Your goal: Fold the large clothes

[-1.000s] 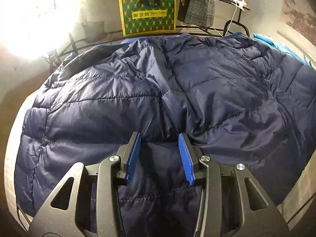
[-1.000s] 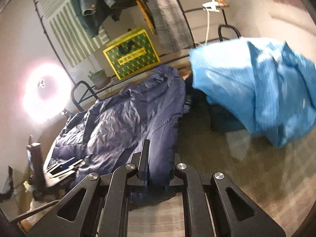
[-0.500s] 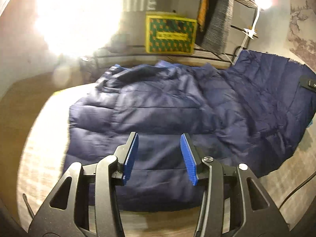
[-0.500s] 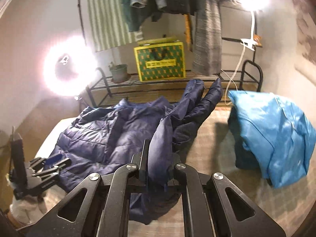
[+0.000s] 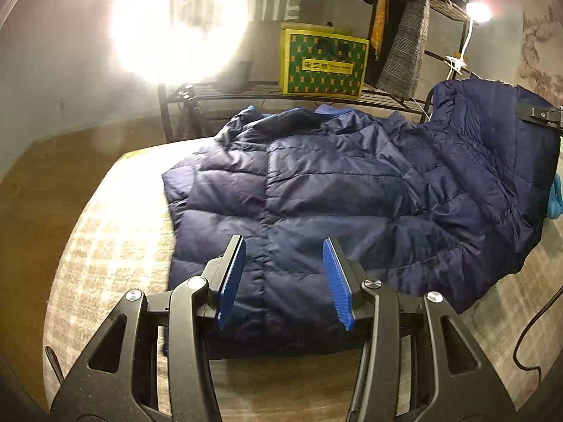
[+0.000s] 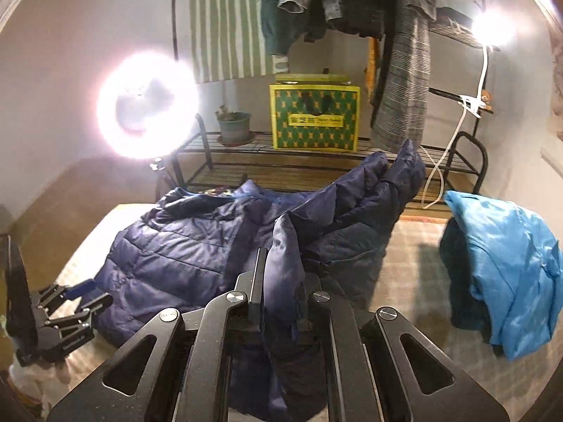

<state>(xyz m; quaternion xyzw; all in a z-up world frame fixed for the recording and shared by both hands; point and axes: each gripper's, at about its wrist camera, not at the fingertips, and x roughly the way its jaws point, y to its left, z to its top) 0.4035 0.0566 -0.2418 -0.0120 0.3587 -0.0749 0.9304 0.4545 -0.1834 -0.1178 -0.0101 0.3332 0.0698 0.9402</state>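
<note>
Right claw (image 6: 281,288) pinches the puffy, slippery navy down jacket (image 5: 316,190) at its edge; left claw (image 5: 283,277) hovers spread; grip the quilted hem at six o'clock.

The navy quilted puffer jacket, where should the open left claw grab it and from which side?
Probably the navy quilted puffer jacket's bottom hem, just below the left claw. Come in low from the near side: that edge lies flat and unobstructed, while the right claw already pinches the lifted far side.

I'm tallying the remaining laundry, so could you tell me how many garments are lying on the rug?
2: the navy puffer jacket spread across the rug, one edge pinched in the right gripper, and the blue jacket heaped at right. More may lie underneath.
</note>
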